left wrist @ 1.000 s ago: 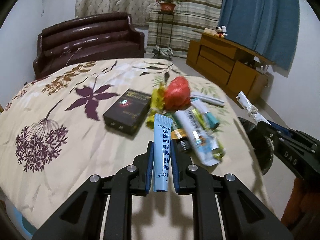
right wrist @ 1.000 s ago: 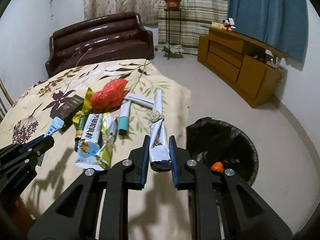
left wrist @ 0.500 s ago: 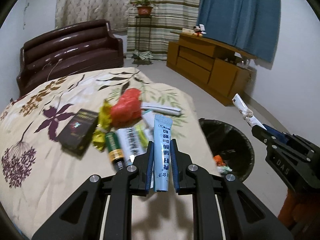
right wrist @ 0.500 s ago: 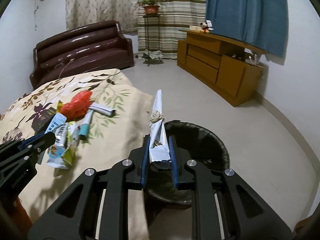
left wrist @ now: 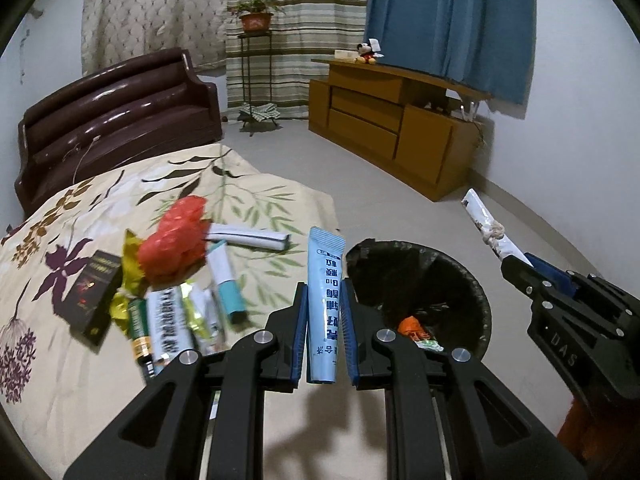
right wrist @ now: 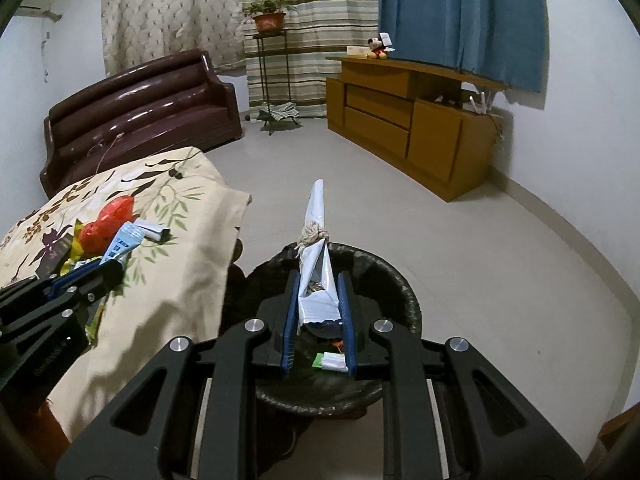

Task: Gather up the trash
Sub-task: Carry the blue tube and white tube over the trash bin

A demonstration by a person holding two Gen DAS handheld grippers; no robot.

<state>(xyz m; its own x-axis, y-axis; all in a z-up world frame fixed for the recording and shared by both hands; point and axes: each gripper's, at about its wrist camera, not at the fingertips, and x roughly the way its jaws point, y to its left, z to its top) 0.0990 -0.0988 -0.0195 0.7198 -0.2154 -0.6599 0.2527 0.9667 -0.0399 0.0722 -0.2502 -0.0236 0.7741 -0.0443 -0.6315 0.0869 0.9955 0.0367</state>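
Note:
My left gripper [left wrist: 323, 304] is shut on a light blue tube [left wrist: 324, 300] and holds it upright over the bed's right edge, beside the black trash bin [left wrist: 476, 280]. My right gripper [right wrist: 318, 300] is shut on a white knotted wrapper [right wrist: 316, 264] directly above the bin [right wrist: 400, 280]. It also shows in the left wrist view [left wrist: 520, 264] at the right. The bin holds orange and green-white scraps [left wrist: 416, 330]. Several pieces of trash lie on the floral bedspread: a red plastic bag [left wrist: 176, 240], tubes [left wrist: 226, 276] and a black box [left wrist: 94, 296].
A brown sofa [left wrist: 116, 120] stands behind the bed. A wooden cabinet [left wrist: 400, 124] lines the right wall. A plant stand [left wrist: 256, 80] is by the striped curtain. Grey floor [right wrist: 460, 248] lies around the bin.
Both grippers have swung right, away from the trash pile toward the bin. The right gripper now hangs over the bin's opening. Both still hold their items.

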